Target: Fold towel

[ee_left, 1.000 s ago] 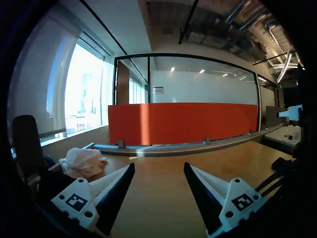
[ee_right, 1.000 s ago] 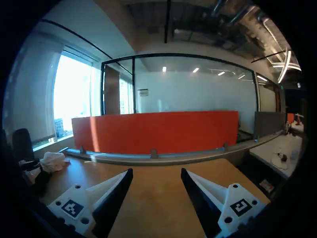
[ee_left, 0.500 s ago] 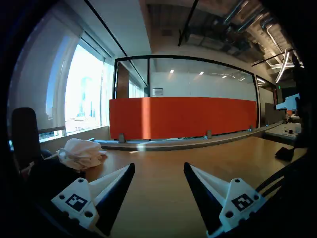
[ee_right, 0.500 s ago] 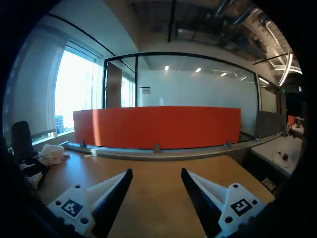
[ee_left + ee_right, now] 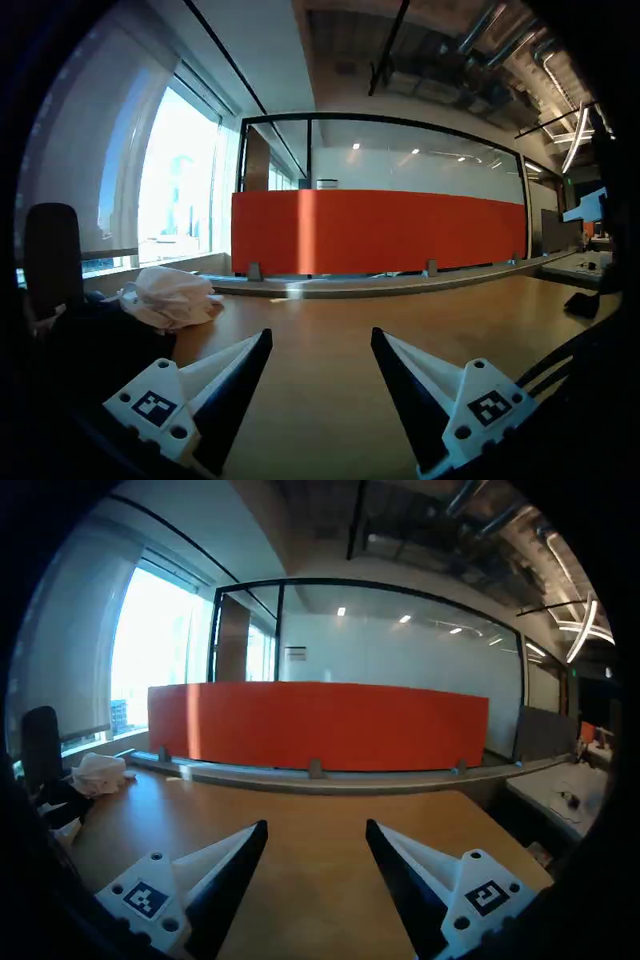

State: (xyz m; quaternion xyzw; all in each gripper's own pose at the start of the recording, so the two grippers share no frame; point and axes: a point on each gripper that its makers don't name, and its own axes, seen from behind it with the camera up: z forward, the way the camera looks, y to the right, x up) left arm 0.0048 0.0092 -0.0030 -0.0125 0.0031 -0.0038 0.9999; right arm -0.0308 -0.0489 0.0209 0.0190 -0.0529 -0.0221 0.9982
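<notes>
A crumpled white towel [image 5: 171, 294] lies bunched on the far left of the wooden table [image 5: 336, 344], ahead and left of my left gripper [image 5: 322, 342]. That gripper is open, its fingers hovering low over bare wood with nothing between them. In the right gripper view the same towel [image 5: 98, 773] is small and far off at the left edge of the table [image 5: 320, 832]. My right gripper [image 5: 317, 832] is also open and holds nothing.
An orange divider panel [image 5: 376, 232] runs along the table's far edge. A dark chair back [image 5: 52, 260] and dark items [image 5: 104, 344] sit beside the towel. Windows are at the left. Another desk [image 5: 560, 788] stands to the right.
Both gripper views have sunk lower and tilted up, so the divider and horizon sit higher. The towel has drifted slightly nearer in the left gripper view. Both grippers stay open.
</notes>
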